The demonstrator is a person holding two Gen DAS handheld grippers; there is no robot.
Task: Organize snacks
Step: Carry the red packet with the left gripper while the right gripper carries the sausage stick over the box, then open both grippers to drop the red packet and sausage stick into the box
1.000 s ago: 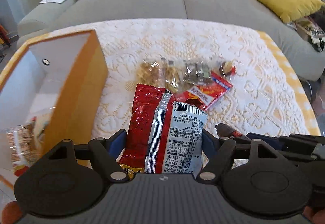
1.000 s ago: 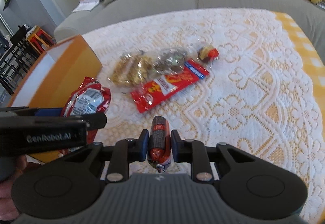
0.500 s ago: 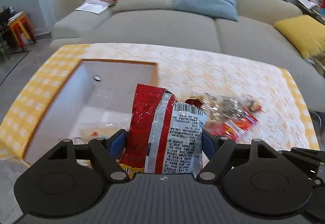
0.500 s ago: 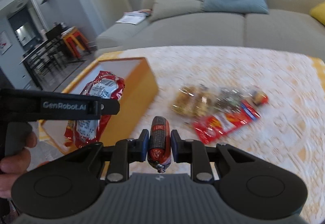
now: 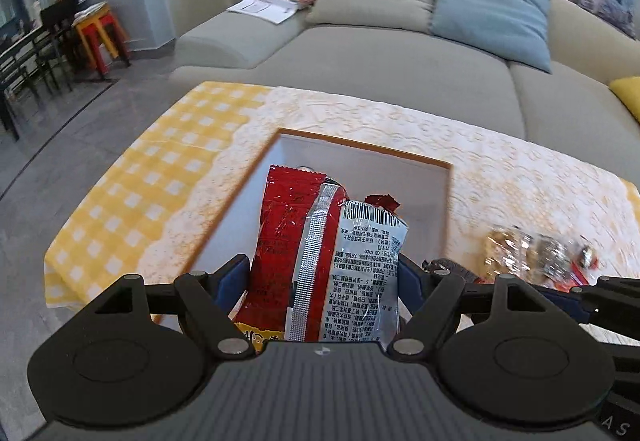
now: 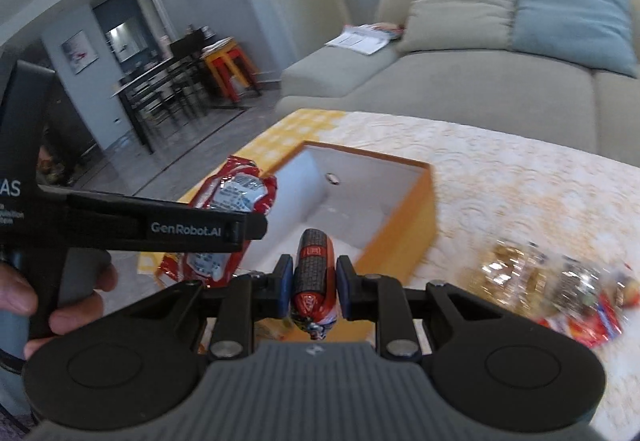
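Note:
My left gripper (image 5: 324, 273) is shut on a red and silver snack bag (image 5: 320, 261) and holds it over the open orange box (image 5: 360, 155) with a white inside. The bag also shows in the right wrist view (image 6: 236, 197), held by the left gripper (image 6: 240, 229). My right gripper (image 6: 314, 287) is shut on a small red sausage stick (image 6: 314, 277), above the box's near edge (image 6: 404, 217). Several clear and red snack packs (image 5: 536, 249) lie on the lace cloth to the right of the box; they also show in the right wrist view (image 6: 560, 281).
The table has a white lace cloth (image 5: 500, 169) over a yellow checked one (image 5: 160, 169). A grey sofa (image 5: 400, 73) with cushions stands behind it. Dark chairs and a red-yellow stool (image 6: 228, 69) stand far left. The floor (image 5: 60, 145) lies left of the table.
Both grippers have swung left with their snacks, from the snack pile to over the orange box. The loose packs now lie off to the right.

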